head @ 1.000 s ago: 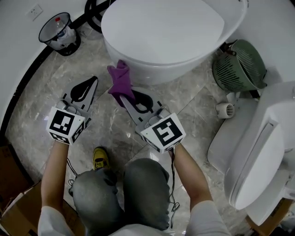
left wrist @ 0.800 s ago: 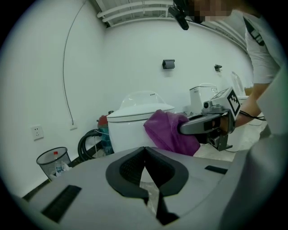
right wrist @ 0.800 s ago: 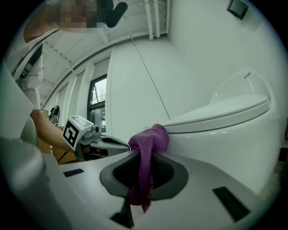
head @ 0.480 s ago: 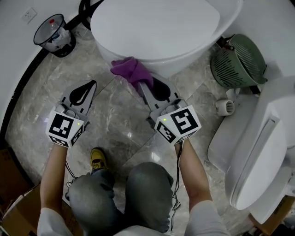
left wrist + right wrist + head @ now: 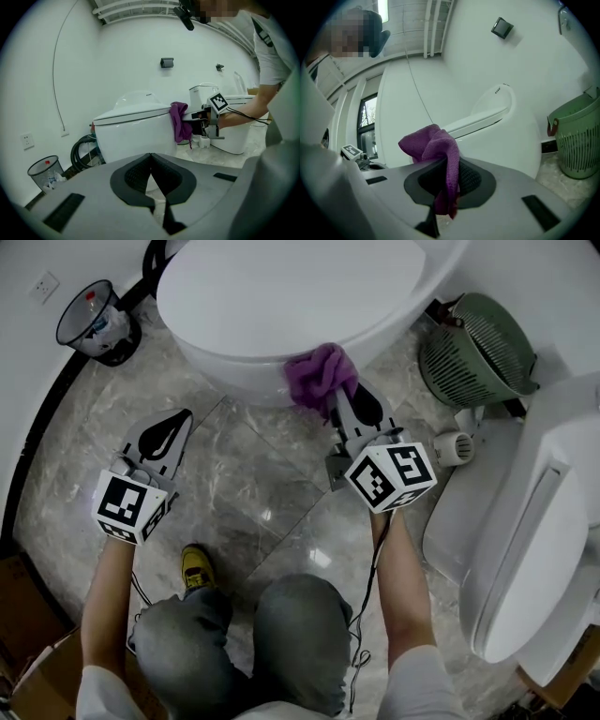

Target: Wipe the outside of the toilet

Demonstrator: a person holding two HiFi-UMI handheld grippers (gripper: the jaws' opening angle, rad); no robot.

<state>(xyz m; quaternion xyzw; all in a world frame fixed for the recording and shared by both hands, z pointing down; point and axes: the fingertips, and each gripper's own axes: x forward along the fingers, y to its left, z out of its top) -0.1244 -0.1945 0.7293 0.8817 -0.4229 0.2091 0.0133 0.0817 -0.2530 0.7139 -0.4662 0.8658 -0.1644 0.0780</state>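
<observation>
Grey marble floor (image 5: 246,476); cloth (image 5: 322,373) against white toilet (image 5: 281,296).

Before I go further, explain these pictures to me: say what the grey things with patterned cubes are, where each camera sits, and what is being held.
There is no robot here. A person holds hand-worked tongs in each hand, and the patterned cubes are part of them. The head view comes from a camera on the person's head, looking steeply down. The two gripper views come from cameras riding on each tool, looking along its jaws. The left tongs are shut and hold nothing, above the marble floor. The right tongs are shut on a purple cloth, which lies against the side of the white toilet. Nearby stand a green basket, a black bin and a second toilet.
</observation>
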